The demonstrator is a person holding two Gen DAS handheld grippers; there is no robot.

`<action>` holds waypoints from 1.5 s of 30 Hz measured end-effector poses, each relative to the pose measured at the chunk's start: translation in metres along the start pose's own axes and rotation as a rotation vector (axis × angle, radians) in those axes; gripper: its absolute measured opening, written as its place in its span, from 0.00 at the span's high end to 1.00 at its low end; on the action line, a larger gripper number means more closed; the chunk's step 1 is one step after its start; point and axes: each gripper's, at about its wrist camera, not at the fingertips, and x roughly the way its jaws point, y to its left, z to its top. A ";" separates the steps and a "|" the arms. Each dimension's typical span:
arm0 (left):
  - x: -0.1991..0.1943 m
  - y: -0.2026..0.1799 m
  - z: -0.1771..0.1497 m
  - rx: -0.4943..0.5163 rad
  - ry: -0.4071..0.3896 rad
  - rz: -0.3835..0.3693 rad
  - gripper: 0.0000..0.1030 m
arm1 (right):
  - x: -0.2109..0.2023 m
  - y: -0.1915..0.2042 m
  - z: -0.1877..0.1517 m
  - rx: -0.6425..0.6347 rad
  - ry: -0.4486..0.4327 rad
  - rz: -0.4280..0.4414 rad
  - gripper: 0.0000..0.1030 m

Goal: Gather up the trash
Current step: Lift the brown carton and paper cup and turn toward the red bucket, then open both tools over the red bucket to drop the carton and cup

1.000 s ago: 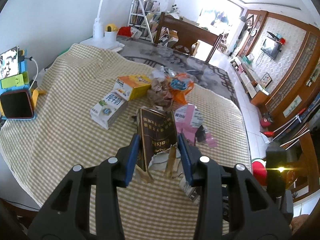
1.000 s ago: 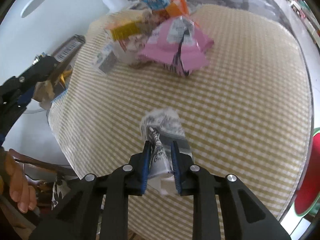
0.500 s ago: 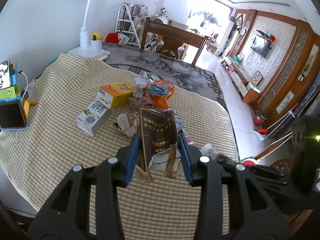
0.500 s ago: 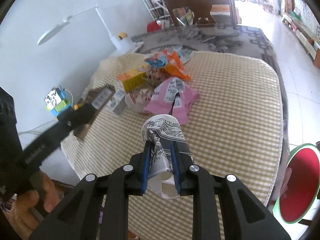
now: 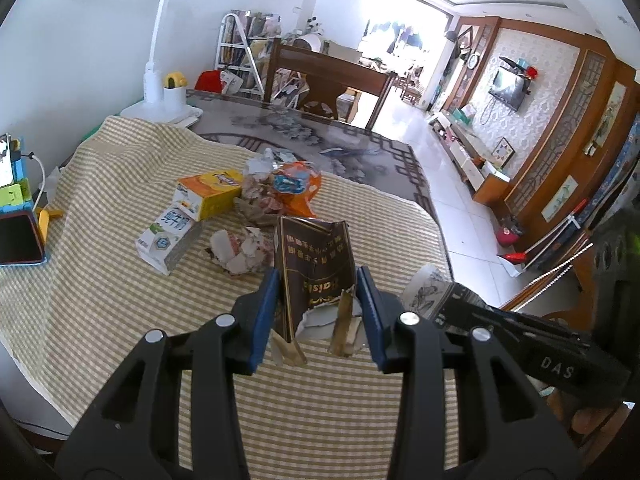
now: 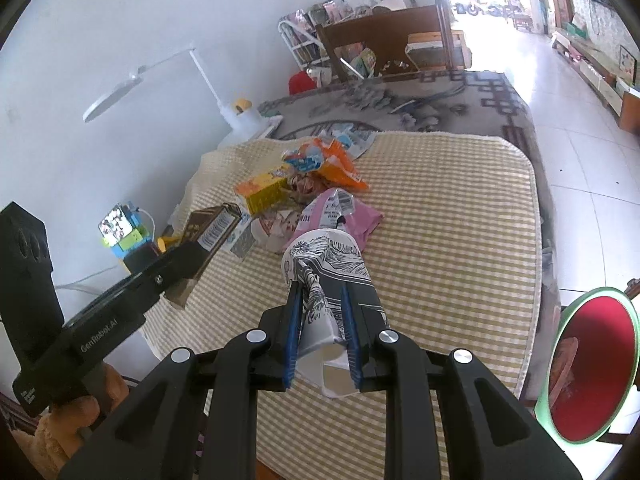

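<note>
My left gripper (image 5: 317,276) is shut on a torn dark brown carton (image 5: 314,264) and holds it above the checked tablecloth (image 5: 100,280); the carton also shows in the right wrist view (image 6: 208,228). My right gripper (image 6: 320,292) is shut on a crushed black-and-white paper cup (image 6: 328,268), held above the table; the cup also shows in the left wrist view (image 5: 424,290). More trash lies mid-table: a yellow box (image 5: 210,194), a white milk carton (image 5: 168,236), an orange snack bag (image 5: 298,188), crumpled paper (image 5: 240,252) and a pink wrapper (image 6: 344,216).
A red bin with a green rim (image 6: 588,364) stands on the floor beyond the table's right edge. A white desk lamp (image 5: 156,92) stands at the far left. A phone (image 5: 18,240) on a stand sits at the left edge. A wooden chair (image 5: 324,80) is behind.
Both grippers have risen and pulled back from the table with their loads. The trash pile now sits farther away, and the red bin has come fully into the right wrist view.
</note>
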 end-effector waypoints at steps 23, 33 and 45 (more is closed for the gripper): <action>0.013 -0.148 -0.016 0.020 0.004 -0.045 0.63 | -0.098 -0.120 0.005 0.013 -0.076 -0.008 0.81; 0.050 -0.239 -0.041 0.065 0.094 -0.143 0.63 | -0.139 -0.227 -0.018 0.122 -0.048 -0.091 0.81; 0.126 -0.316 -0.088 0.157 0.329 -0.234 0.63 | -0.153 -0.320 -0.062 0.309 0.014 -0.160 0.81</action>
